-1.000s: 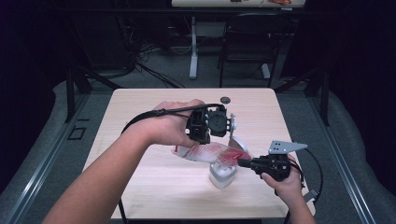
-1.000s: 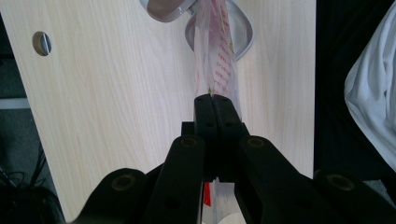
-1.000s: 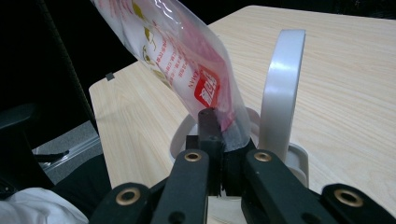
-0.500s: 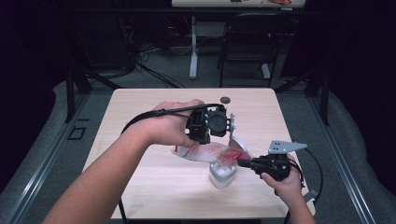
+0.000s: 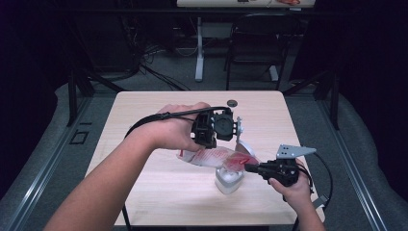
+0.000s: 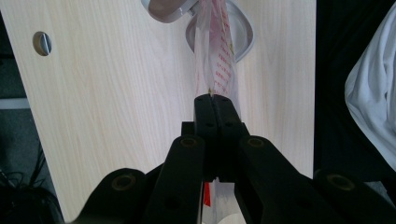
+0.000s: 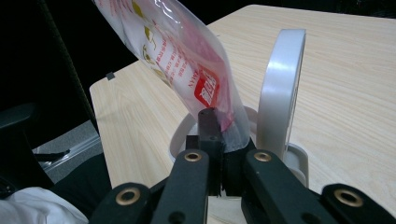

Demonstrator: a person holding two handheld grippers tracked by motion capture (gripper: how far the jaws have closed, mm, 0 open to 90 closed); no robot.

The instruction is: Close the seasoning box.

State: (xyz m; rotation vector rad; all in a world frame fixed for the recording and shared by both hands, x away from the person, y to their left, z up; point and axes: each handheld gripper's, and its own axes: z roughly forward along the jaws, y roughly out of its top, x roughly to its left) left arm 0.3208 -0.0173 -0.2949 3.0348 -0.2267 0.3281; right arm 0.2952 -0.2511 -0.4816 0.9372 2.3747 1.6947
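Note:
A clear plastic bag with red print (image 5: pixel 216 156) hangs stretched between my two grippers, just above the table. My left gripper (image 5: pixel 204 144) points down and is shut on the bag's left end; in the left gripper view the jaws (image 6: pixel 212 99) pinch the bag (image 6: pixel 219 65). My right gripper (image 5: pixel 247 167) lies level and is shut on the bag's right corner (image 7: pixel 205 88), with its jaws (image 7: pixel 217 119) closed over the film. A small white container (image 5: pixel 228 180) stands open under that corner, its round lid (image 7: pixel 280 88) tipped upright beside the bag.
The light wooden table (image 5: pixel 144 183) has a dark round grommet (image 5: pixel 232 102) near its far edge. Beyond it stand a desk leg (image 5: pixel 198 53) and a dark chair (image 5: pixel 252 48). Cables trail from both grippers.

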